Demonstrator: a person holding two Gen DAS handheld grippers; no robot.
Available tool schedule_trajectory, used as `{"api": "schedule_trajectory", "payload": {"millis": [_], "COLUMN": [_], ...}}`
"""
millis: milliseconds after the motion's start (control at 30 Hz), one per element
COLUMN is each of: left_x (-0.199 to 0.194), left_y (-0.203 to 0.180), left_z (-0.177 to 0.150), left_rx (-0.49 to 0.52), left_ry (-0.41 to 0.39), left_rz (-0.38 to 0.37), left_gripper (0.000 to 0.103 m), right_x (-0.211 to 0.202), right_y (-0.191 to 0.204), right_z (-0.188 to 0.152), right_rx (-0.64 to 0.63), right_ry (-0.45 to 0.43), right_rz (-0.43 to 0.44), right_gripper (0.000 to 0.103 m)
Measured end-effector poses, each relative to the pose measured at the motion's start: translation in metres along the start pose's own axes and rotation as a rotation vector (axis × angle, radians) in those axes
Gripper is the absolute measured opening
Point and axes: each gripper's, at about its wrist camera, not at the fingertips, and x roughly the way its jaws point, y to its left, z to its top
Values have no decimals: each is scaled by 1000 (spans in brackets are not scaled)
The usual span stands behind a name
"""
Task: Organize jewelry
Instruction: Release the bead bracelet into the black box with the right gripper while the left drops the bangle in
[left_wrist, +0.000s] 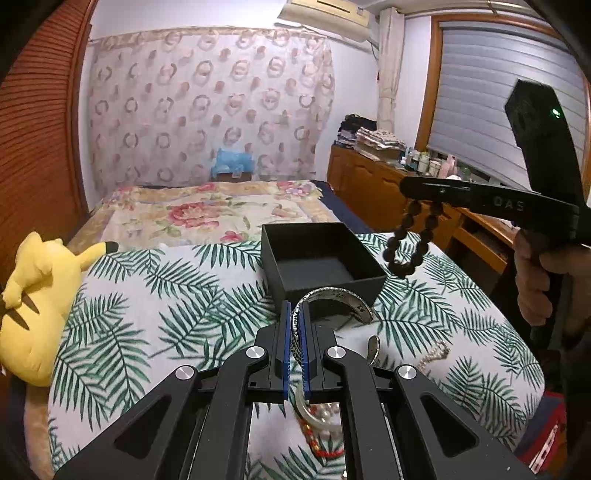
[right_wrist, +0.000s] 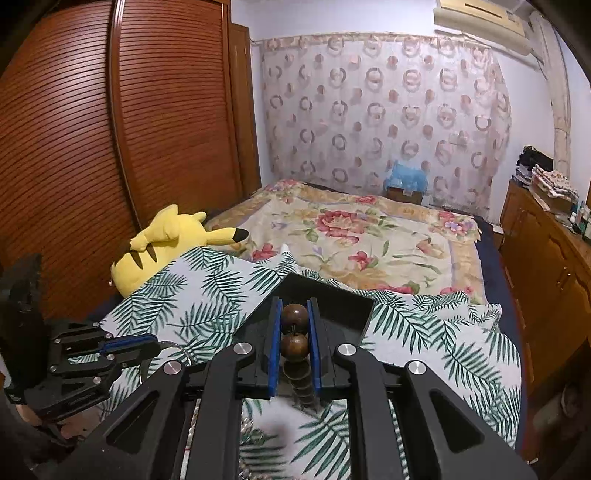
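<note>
An open black box (left_wrist: 317, 258) sits on the palm-leaf cloth (left_wrist: 166, 295); it also shows in the right wrist view (right_wrist: 332, 302). My left gripper (left_wrist: 294, 321) is shut on a silver cuff bracelet (left_wrist: 343, 297), just in front of the box. My right gripper (right_wrist: 294, 317) is shut on a dark wooden bead bracelet (right_wrist: 294, 343), held above the box's near right side. In the left wrist view that bead bracelet (left_wrist: 406, 247) hangs from the right gripper (left_wrist: 410, 184). The left gripper (right_wrist: 147, 345) shows at the left of the right wrist view.
More jewelry lies under my left gripper: a pearl strand (left_wrist: 325, 413), a red bead string (left_wrist: 325, 448), another silver cuff (left_wrist: 373, 349) and a small pearl piece (left_wrist: 434, 352). A yellow plush toy (left_wrist: 33, 299) lies left. A wooden dresser (left_wrist: 373, 184) stands right.
</note>
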Motion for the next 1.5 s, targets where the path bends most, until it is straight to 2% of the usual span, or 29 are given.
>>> {"api": "schedule_trajectory", "payload": {"millis": [267, 300, 367, 400, 733, 1000, 1233, 1333, 1400, 1500], "left_x": [17, 20, 24, 28, 76, 116, 131, 120, 107, 87], "left_y": [1, 1, -1, -2, -11, -17, -23, -25, -25, -27], "left_z": [20, 24, 29, 32, 52, 58, 55, 52, 49, 41], "left_rx": [15, 17, 23, 27, 55, 75, 84, 91, 93, 104], "left_ry": [4, 5, 6, 7, 55, 110, 162, 162, 149, 135], "left_rz": [19, 20, 22, 24, 57, 71, 51, 50, 47, 49], "left_gripper": [3, 3, 3, 3, 3, 3, 5, 15, 37, 46], "right_x": [47, 52, 57, 57, 40, 23, 15, 9, 2, -6], "right_y": [-14, -17, -21, -24, -46, -53, -53, -52, -47, -36], "right_z": [18, 18, 18, 16, -20, -54, -80, -91, -99, -110], "right_rx": [28, 37, 50, 57, 74, 69, 72, 85, 85, 86], "right_ry": [53, 59, 63, 62, 81, 94, 109, 107, 101, 90], "right_rz": [-5, -13, -23, -22, -64, -58, -55, -48, -48, -37], "right_gripper": [15, 18, 38, 40, 40, 40, 40, 40, 40, 40]}}
